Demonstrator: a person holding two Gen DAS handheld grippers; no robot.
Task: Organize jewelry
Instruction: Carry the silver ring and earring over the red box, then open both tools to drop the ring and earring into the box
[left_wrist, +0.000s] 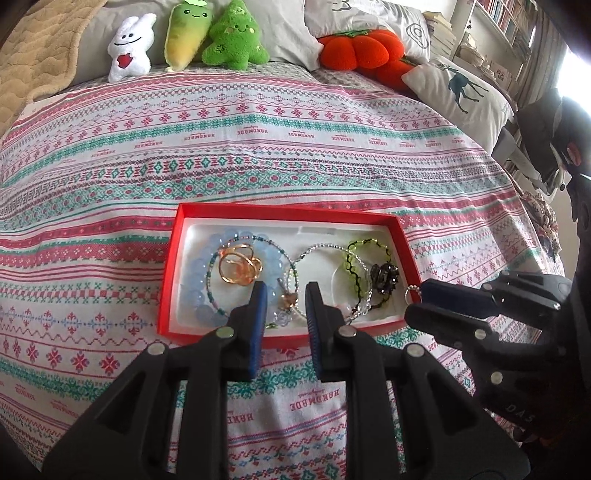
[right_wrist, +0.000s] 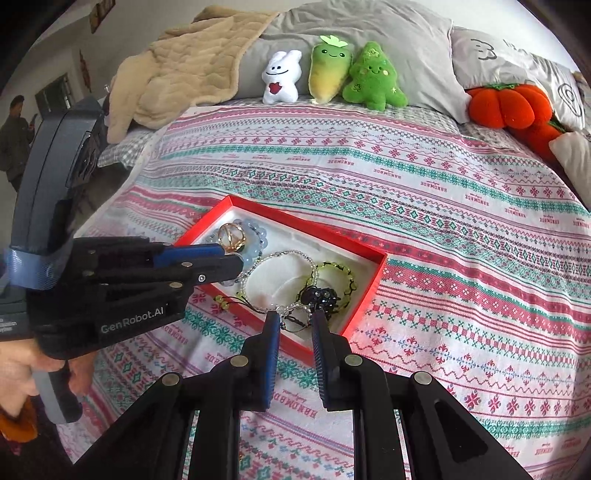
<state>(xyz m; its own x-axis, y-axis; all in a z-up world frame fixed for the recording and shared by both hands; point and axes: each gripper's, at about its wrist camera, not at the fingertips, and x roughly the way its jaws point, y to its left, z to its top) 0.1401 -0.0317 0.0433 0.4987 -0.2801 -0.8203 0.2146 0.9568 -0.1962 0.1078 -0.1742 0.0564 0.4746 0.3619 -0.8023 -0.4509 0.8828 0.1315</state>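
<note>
Both tongs hover over the red box (left_wrist: 168, 291) on the bed (left_wrist: 258, 122), near its front edge — the sorting looks well along, with most pieces already lying on the white liner. At the left sits the blue bracelet (left_wrist: 201, 273) with gold rings (left_wrist: 240, 264) on top of it; in the middle a clear bead loop (left_wrist: 317, 251); to the right the green-and-black bracelet (left_wrist: 364, 258) and a dark flower piece (left_wrist: 384, 277).

The left tongs (left_wrist: 284, 299) stand slightly parted with nothing between the pads — released, poised above the middle of the box. The right tongs (right_wrist: 295, 325) show a narrow gap too, tips just over the tangle beside the dark piece; no pad is seen pressing on anything, so they read as empty.

A small ring charm (left_wrist: 410, 293) shows at the right edge of the box, by the right tongs. One strand with yellow beads (right_wrist: 221, 301) trails over the near rim onto the bed. The next move, by the look of it, is tidying those stragglers inside — that calls for a fine pinch on thin cord, without dragging the neighbouring loops.
</note>
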